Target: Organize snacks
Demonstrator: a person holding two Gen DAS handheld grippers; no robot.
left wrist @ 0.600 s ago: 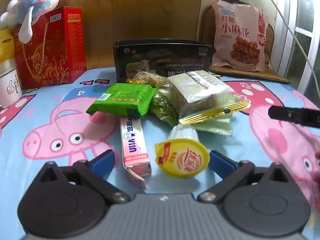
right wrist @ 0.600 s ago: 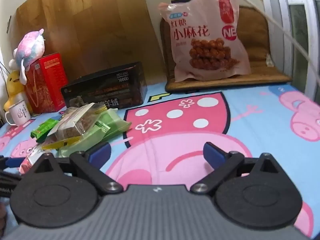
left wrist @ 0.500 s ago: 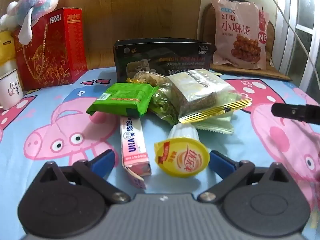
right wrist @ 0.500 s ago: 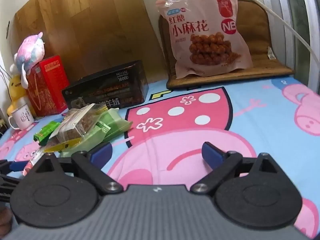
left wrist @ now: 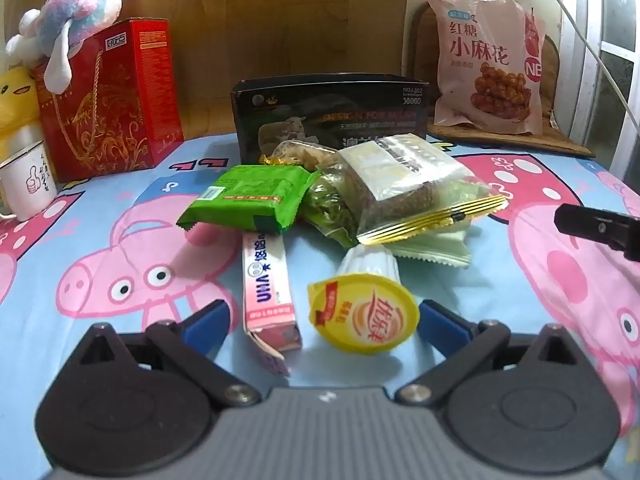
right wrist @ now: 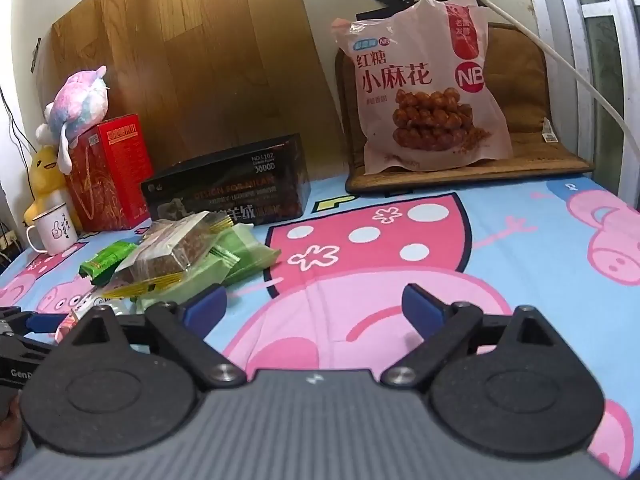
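Note:
A pile of snacks lies on the cartoon-pig bedsheet. In the left wrist view I see a green packet (left wrist: pixel 248 200), a pink UHA candy box (left wrist: pixel 269 284), a yellow-lidded jelly cup (left wrist: pixel 363 312), and a clear packet of brown bars with a gold edge (left wrist: pixel 408 188). My left gripper (left wrist: pixel 320 320) is open, just in front of the candy box and the cup. My right gripper (right wrist: pixel 316 308) is open and empty over bare sheet, right of the pile (right wrist: pixel 180 256). A large pink snack bag (right wrist: pixel 424 84) leans at the back.
A black open box (left wrist: pixel 332 116) stands behind the pile. A red gift box (left wrist: pixel 108 100) with a plush toy on top and a white mug (left wrist: pixel 26 180) stand at the left. A brown mat (right wrist: pixel 532 160) lies under the pink bag. A window frame runs along the right.
The right gripper has tilted and lifted slightly, so the pink snack bag sits higher and larger in its view. The left gripper has barely moved.

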